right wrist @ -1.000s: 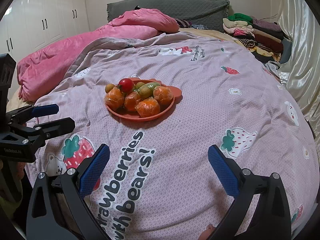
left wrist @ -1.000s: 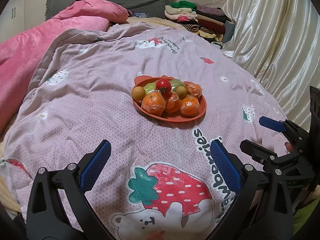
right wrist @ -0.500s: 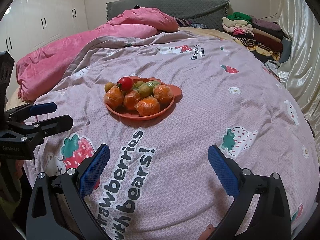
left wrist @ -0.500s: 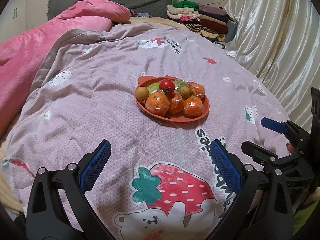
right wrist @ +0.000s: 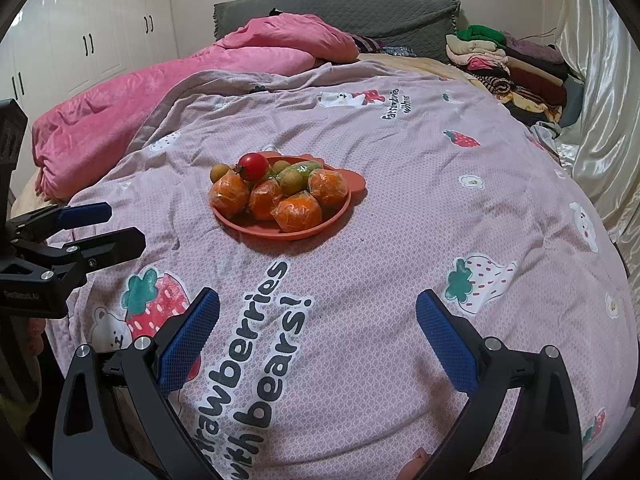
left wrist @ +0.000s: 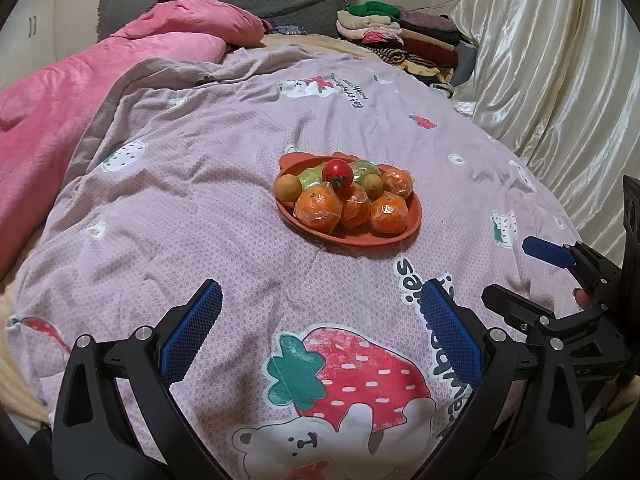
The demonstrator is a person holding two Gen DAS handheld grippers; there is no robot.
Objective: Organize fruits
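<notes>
An orange plate [left wrist: 400, 236] [right wrist: 264, 231] sits mid-bed on a lilac quilt. It carries several plastic-wrapped oranges [left wrist: 319, 209] [right wrist: 297, 211], a red tomato [left wrist: 338, 171] [right wrist: 253, 166] on top, small tan round fruits [left wrist: 287, 187] [right wrist: 291, 182] and green fruit [left wrist: 313, 176] [right wrist: 305, 168] at the back. My left gripper [left wrist: 316, 330] hovers open well short of the plate, nothing between its blue pads. My right gripper [right wrist: 318, 334] is likewise open and empty, nearer the bed's foot. Each gripper shows in the other's view: the right gripper [left wrist: 520, 272] at the right edge, the left gripper [right wrist: 112, 226] at the left edge.
A pink duvet [left wrist: 60, 92] [right wrist: 160, 92] lies bunched along the left side. Folded clothes [left wrist: 404, 40] [right wrist: 504, 60] are stacked at the far right by the headboard. A shiny curtain [left wrist: 560, 60] hangs to the right, white wardrobes [right wrist: 80, 40] stand to the left.
Both grippers have drifted slightly toward the plate, which sits a little lower and larger in both views. Both stay open and nothing was touched.
</notes>
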